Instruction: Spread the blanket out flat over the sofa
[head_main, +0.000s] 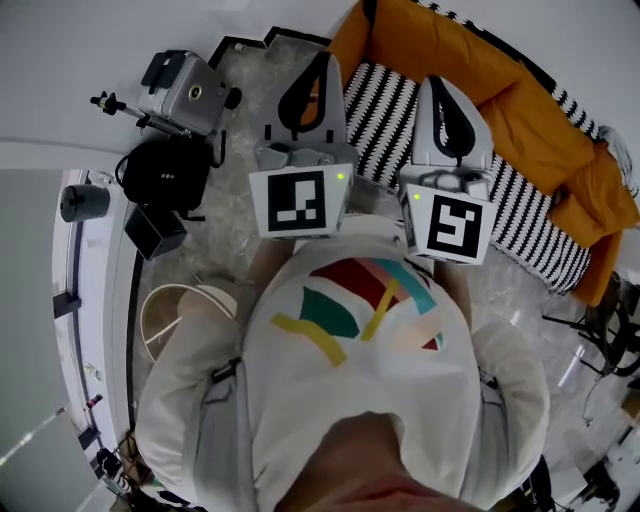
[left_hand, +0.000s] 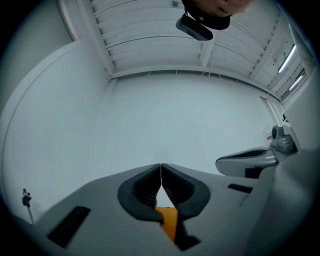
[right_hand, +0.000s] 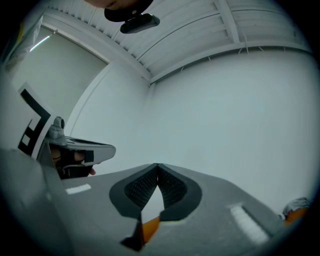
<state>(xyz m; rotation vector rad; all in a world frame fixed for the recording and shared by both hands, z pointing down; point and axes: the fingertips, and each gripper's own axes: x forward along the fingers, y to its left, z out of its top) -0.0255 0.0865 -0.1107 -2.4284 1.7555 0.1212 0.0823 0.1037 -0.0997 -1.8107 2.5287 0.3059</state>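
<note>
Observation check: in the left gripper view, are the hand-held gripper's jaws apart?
No, the left hand-held gripper has jaws closed tip to tip.

Ahead of the left gripper (head_main: 322, 60) and right gripper (head_main: 433, 85), open air ran to a bare white wall (left_hand: 150, 115). A silver device (head_main: 190, 92) and black bag (head_main: 165, 172) cluttered the floor (head_main: 240, 110) leftward (small stand (head_main: 110, 103) beside them); the sofa (head_main: 450, 55) blocked the right.

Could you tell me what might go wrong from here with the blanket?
Both the left gripper and right gripper are shut and empty, so the blanket is not held and a pull could miss it. The orange cushions could pin its back edge. The camera gear beside the sofa is a trip hazard.
</note>
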